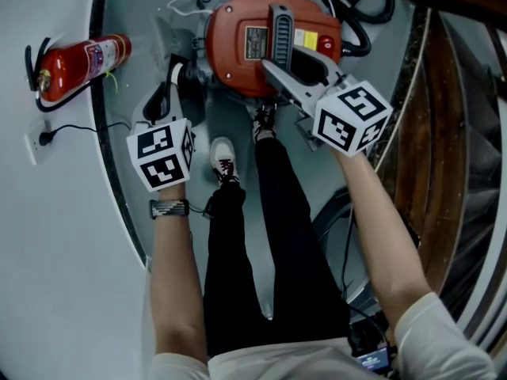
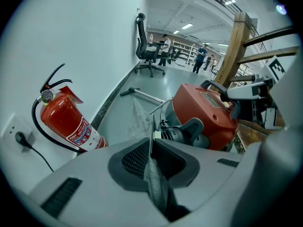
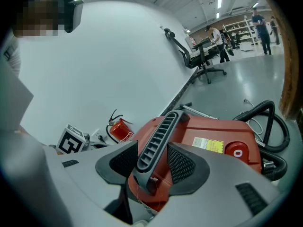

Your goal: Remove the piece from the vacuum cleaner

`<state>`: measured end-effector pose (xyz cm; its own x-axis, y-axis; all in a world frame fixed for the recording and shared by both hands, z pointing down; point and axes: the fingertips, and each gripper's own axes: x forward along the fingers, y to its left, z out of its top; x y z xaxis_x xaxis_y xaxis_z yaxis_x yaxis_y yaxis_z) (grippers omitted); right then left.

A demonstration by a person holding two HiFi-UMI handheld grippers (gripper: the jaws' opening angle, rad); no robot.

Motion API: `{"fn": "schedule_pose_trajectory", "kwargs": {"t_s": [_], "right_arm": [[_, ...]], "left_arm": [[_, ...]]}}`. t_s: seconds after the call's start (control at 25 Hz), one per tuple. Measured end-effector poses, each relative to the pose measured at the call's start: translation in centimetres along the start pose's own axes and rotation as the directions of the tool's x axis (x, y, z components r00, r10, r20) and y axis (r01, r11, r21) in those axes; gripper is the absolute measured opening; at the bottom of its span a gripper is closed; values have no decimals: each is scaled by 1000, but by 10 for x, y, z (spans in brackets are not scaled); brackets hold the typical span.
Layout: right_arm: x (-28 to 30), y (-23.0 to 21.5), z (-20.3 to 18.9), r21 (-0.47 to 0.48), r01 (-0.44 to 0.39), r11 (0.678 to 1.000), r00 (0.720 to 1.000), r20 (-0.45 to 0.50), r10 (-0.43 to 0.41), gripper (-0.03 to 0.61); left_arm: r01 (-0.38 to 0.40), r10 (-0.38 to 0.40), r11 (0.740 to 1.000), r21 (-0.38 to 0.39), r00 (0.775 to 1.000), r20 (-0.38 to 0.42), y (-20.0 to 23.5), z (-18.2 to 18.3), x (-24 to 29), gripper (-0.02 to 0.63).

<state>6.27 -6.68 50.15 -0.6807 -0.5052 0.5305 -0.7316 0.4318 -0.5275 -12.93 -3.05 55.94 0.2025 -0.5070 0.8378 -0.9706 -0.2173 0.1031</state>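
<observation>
A red vacuum cleaner [image 1: 238,46] [image 2: 208,112] lies on the grey floor in front of my feet. My right gripper [image 1: 277,74] [image 3: 154,162] is shut on its grey ribbed carry handle [image 1: 279,34] [image 3: 158,136], with a pad on each side. My left gripper [image 1: 168,93] [image 2: 151,150] sits at the vacuum's left end. Its jaws are shut on a thin grey translucent sheet-like piece [image 2: 140,119] that stands up from between the pads beside the vacuum's grey hose port [image 2: 182,134]. Where that piece joins the vacuum is hidden.
A red fire extinguisher [image 1: 79,63] [image 2: 66,119] lies against the white wall at the left, near a plugged wall socket [image 1: 36,141]. The black hose [image 1: 368,14] [image 3: 274,126] coils behind the vacuum. A wooden railing [image 1: 451,133] runs along the right. My legs [image 1: 269,236] stand close behind.
</observation>
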Motion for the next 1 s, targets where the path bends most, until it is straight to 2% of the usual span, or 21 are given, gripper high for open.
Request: {"fn": "schedule_pose_trajectory", "kwargs": {"t_s": [0.52, 0.76, 1.0], "right_arm": [[0, 3, 1, -3, 5, 1000, 1000, 10, -5, 201], [-1, 3, 2, -25, 14, 1000, 1000, 21, -13, 202], [-1, 3, 1, -30, 12, 999, 1000, 16, -11, 204]], "left_arm": [[-26, 26, 999, -33, 1000, 7, 3, 1, -1, 38], [-25, 25, 1000, -1, 1000, 2, 2, 1, -1, 38], [-12, 12, 1000, -6, 1000, 7, 2, 1, -1, 38]]}}
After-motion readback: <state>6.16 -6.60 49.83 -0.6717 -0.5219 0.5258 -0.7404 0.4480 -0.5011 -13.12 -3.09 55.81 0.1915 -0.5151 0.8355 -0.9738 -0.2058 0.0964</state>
